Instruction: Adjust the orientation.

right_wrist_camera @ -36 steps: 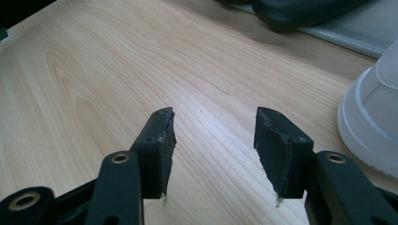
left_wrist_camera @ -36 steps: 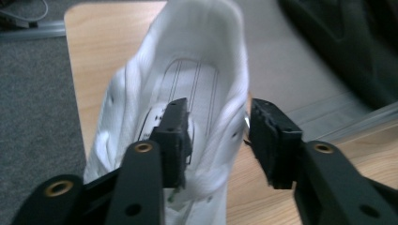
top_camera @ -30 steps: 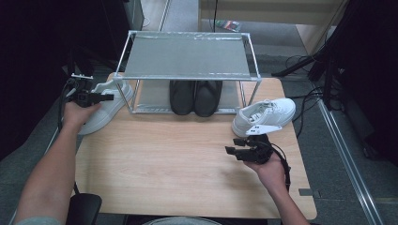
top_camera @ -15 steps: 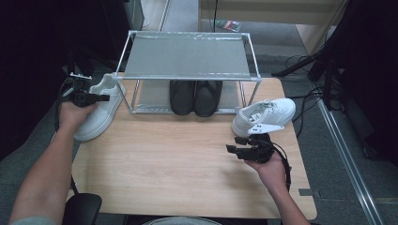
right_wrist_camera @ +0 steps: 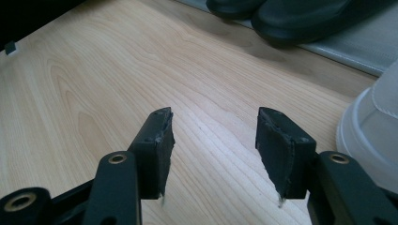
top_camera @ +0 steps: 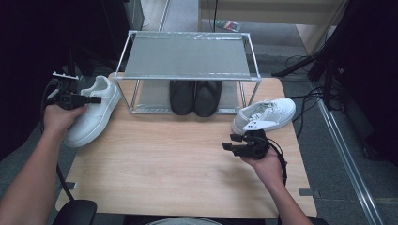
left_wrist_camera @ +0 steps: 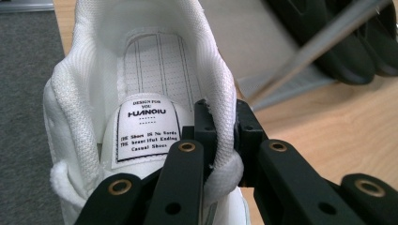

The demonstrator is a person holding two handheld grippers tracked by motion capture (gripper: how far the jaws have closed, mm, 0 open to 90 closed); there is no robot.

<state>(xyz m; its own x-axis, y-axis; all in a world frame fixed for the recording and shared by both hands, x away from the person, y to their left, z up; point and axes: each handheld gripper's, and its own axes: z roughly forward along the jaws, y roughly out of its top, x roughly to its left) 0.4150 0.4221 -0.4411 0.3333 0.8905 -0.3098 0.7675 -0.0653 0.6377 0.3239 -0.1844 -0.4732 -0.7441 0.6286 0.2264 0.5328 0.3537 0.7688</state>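
Lifted slightly off the worktop's [top_camera: 187, 164] left edge, the left white sneaker [top_camera: 91, 112] hung from the left hand-held gripper [top_camera: 91, 99], whose jaws had just clamped its heel collar. Placement on the shoe rack [top_camera: 187, 56] probably came next. The right hand-held gripper [top_camera: 228, 142] hovered unclenched, empty.
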